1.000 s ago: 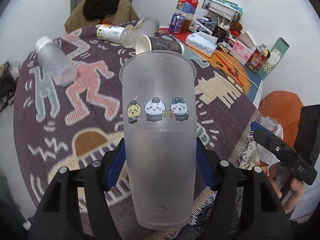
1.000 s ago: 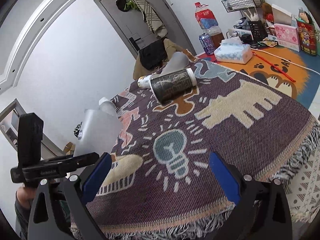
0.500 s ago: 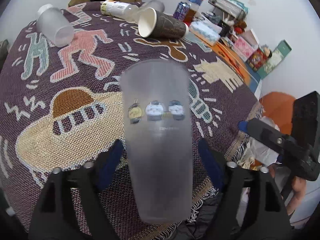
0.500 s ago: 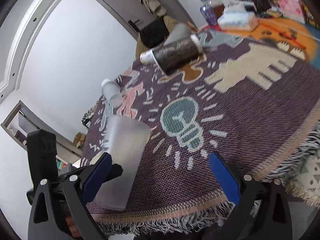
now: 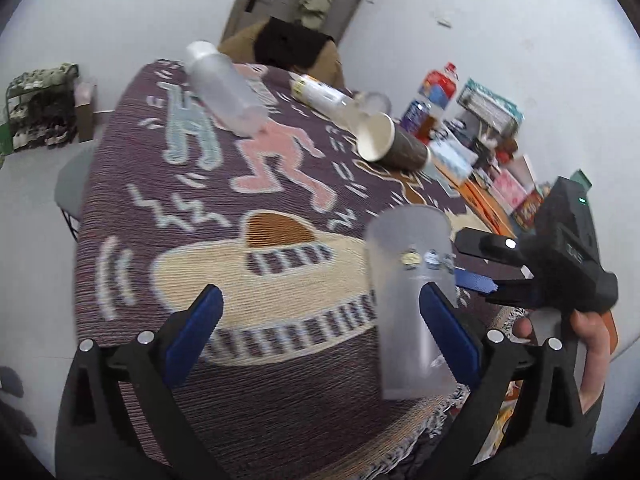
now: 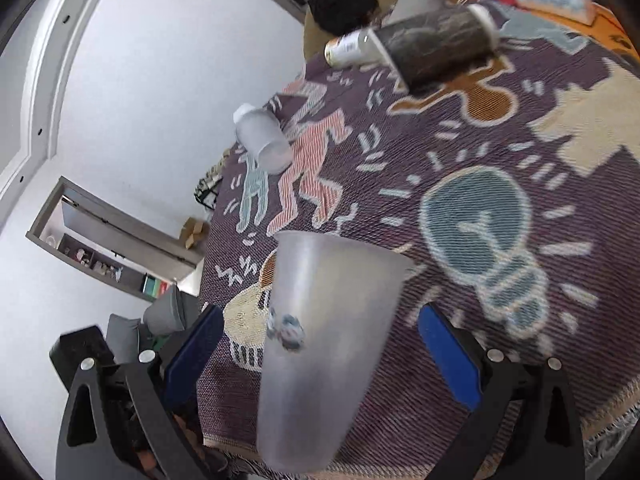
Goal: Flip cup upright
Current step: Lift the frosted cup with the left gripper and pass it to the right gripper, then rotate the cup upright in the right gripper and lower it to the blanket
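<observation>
A tall frosted plastic cup (image 5: 408, 300) with small cartoon figures stands upright, mouth up, near the front edge of the patterned cloth; it also shows in the right wrist view (image 6: 320, 344). My left gripper (image 5: 320, 320) is open, and the cup stands at its right finger, outside the grip. My right gripper (image 6: 320, 344) is open with the cup between its fingers, touching neither. The right gripper body (image 5: 560, 264) shows in the left wrist view, just right of the cup.
A frosted bottle (image 5: 224, 88) lies on its side at the back left. A dark paper cup (image 5: 392, 148) and a white bottle (image 5: 320, 94) lie at the back. Drinks, tissue boxes and clutter (image 5: 472, 136) stand at the back right. The table edge (image 5: 440, 412) is just below the cup.
My left gripper opened, let go of the frosted cup and swung left. The cup now stands on the cloth. My right gripper moved in around it.
</observation>
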